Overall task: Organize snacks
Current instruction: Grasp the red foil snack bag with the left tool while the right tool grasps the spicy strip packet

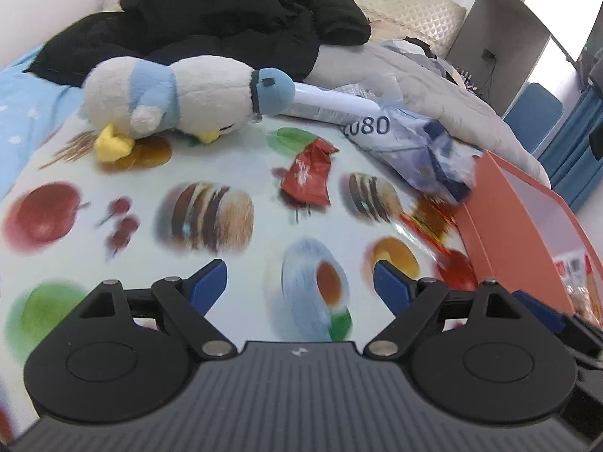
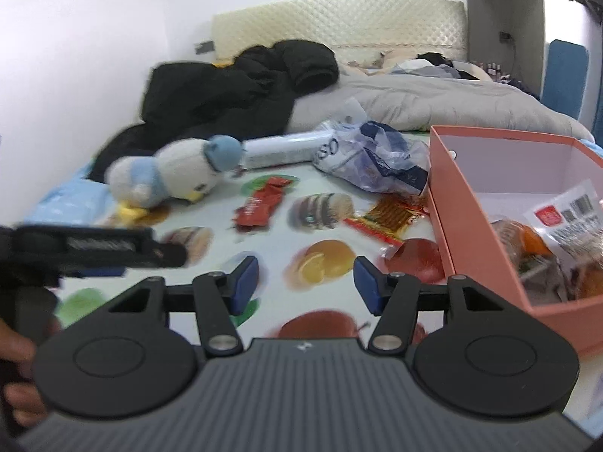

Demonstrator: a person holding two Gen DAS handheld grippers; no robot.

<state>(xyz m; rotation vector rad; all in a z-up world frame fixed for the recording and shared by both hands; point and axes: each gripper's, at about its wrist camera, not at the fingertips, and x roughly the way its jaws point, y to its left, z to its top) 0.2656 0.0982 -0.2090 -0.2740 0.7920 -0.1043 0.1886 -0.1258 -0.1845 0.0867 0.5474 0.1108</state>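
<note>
Left gripper (image 1: 299, 282): jaws released, blue pads spread wide, nothing between them. Right gripper (image 2: 306, 284): jaws likewise parted and empty. Both hang over a glossy cloth (image 1: 150, 263) printed with fruit and burgers, spread on the bed. A crinkled red foil snack packet (image 1: 307, 179) lies on the cloth, apart from both grippers. A flat, clear-windowed red and yellow packet (image 2: 388, 218) lies just beside the rigid, salmon-coloured cardboard box (image 2: 452, 203), which holds bagged snacks (image 2: 557, 241). A fuzzy plush duck (image 1: 177, 94) lies beyond, and a crumpled plastic bag (image 2: 373, 162).
</note>
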